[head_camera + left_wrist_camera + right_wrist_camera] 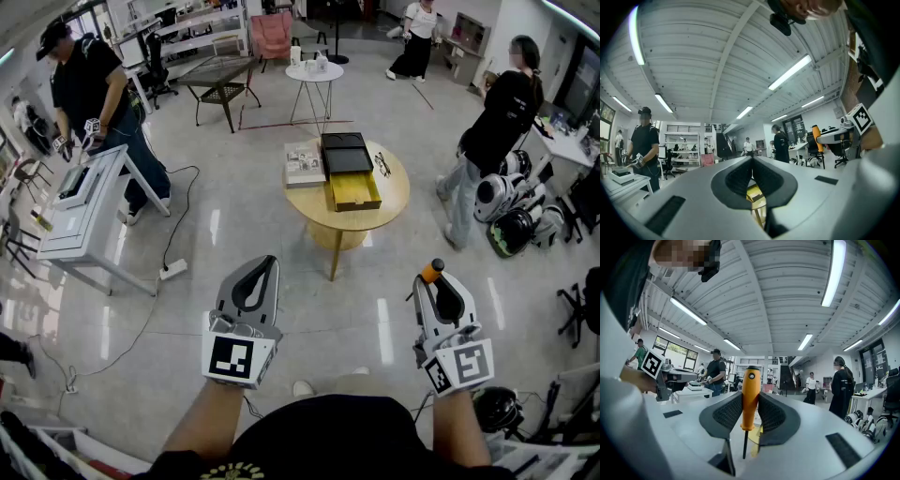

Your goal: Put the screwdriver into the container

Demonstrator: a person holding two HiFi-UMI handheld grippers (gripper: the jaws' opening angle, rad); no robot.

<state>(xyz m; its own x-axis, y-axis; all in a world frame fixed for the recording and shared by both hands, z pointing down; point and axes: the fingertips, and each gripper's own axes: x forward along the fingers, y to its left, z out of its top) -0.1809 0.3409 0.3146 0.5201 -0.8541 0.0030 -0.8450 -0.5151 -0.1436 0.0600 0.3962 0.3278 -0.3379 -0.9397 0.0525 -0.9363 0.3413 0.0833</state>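
Note:
My right gripper is shut on a screwdriver, whose orange handle pokes out past the jaws. In the right gripper view the orange handle stands upright between the two black pads, with its thin dark shaft pointing back toward the gripper body. The left gripper is shut with nothing in it; its pads meet at the tip. Both grippers hover over the floor, well short of the round wooden table. On that table lies the open yellow container.
A black box, a white book and glasses also lie on the table. A person stands right of it beside white robots. A white desk with another person is at left; a power strip lies on the floor.

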